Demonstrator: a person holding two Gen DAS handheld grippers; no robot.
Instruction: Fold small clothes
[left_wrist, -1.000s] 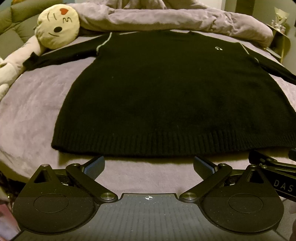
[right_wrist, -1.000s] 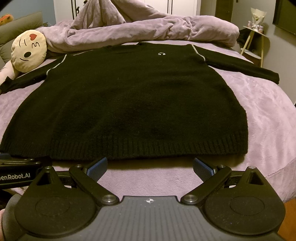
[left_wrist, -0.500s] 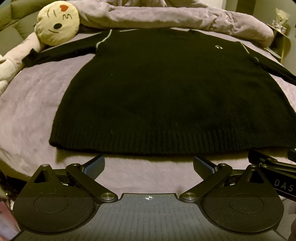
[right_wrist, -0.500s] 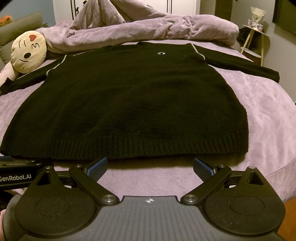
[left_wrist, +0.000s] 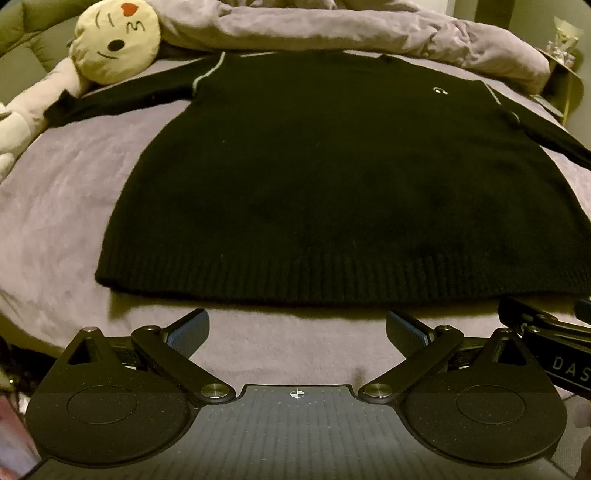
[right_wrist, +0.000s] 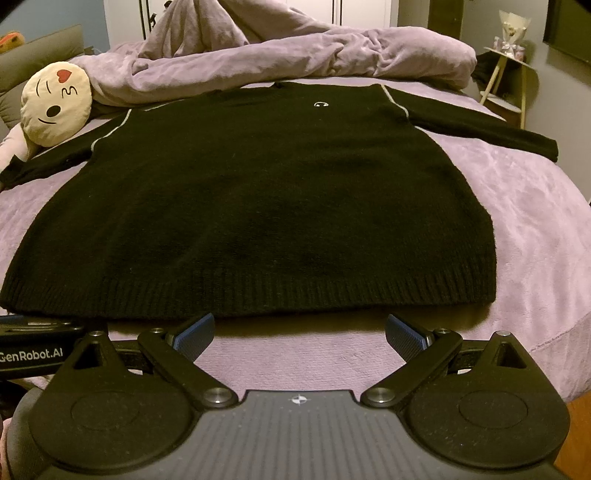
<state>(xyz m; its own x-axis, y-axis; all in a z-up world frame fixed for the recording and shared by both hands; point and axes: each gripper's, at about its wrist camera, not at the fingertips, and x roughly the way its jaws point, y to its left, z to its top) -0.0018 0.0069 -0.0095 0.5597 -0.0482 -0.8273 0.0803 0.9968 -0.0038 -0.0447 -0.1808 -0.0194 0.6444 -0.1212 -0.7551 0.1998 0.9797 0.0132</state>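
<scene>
Drifting leftward, the left gripper (left_wrist: 297, 328) is hovering spread before the black sweater's (left_wrist: 332, 177) hem at frame centre; the right gripper (right_wrist: 299, 328) is gaping too. Both should pinch the hem corners evenly.

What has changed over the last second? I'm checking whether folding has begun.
Only the left gripper moved: its view has slid toward the sweater's right side, so the black sweater and the emoji pillow sit further right in its picture. Nothing was gripped or released. The right gripper is still open short of the hem, and the sweater lies flat and unfolded on the purple bedspread.
</scene>
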